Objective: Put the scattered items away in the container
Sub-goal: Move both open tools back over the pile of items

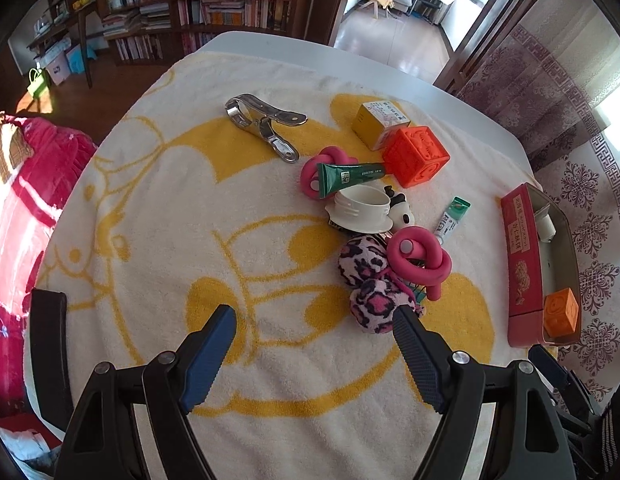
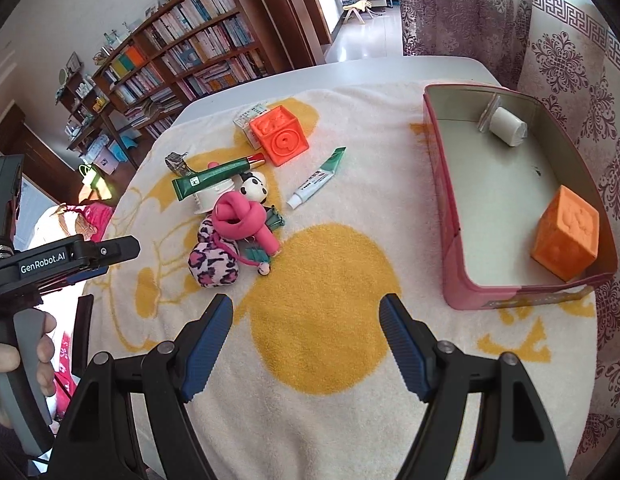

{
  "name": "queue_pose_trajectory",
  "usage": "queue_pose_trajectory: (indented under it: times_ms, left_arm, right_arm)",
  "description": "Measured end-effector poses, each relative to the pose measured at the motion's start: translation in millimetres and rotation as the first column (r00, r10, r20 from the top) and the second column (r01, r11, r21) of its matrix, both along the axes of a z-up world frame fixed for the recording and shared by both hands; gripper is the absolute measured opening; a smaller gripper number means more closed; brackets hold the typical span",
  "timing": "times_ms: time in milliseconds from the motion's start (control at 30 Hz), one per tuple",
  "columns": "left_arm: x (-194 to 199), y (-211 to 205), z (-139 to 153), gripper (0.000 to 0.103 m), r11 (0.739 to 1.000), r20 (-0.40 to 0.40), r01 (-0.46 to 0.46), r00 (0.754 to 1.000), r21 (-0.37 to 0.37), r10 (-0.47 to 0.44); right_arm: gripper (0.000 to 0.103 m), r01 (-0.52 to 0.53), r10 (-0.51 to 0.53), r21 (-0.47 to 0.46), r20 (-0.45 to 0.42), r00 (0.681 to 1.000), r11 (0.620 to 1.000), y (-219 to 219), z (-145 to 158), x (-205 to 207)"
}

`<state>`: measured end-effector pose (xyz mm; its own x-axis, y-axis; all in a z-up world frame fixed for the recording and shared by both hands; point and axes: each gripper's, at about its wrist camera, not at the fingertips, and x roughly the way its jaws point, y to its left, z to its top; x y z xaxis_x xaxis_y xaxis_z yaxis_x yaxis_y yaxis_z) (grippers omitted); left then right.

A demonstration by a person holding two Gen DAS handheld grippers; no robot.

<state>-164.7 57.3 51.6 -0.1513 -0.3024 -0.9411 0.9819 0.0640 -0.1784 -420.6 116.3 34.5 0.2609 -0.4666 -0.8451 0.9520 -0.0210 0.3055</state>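
Both grippers, left and right, hovering spread and empty over the desk, scattered items heaped ahead, tin container right, probably ready for picking.

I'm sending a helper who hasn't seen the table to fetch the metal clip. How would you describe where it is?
On the yellow-and-white towel, find the pile of toys and tubes in the middle. The metal clip lies apart from it, on the bookshelf side. It is the only shiny silver thing there.
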Motion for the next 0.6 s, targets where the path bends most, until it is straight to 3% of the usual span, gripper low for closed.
queue_pose_trajectory:
  times_ms: [600]
  left_arm:
    - [43, -20, -35, 0.082, 0.996, -0.023, -0.007, 1.000, 0.088, 0.009]
  right_arm:
    - [0.081, -0.052, 0.058, 0.089, -0.063, 0.996, 0.995, -99, -31, 76]
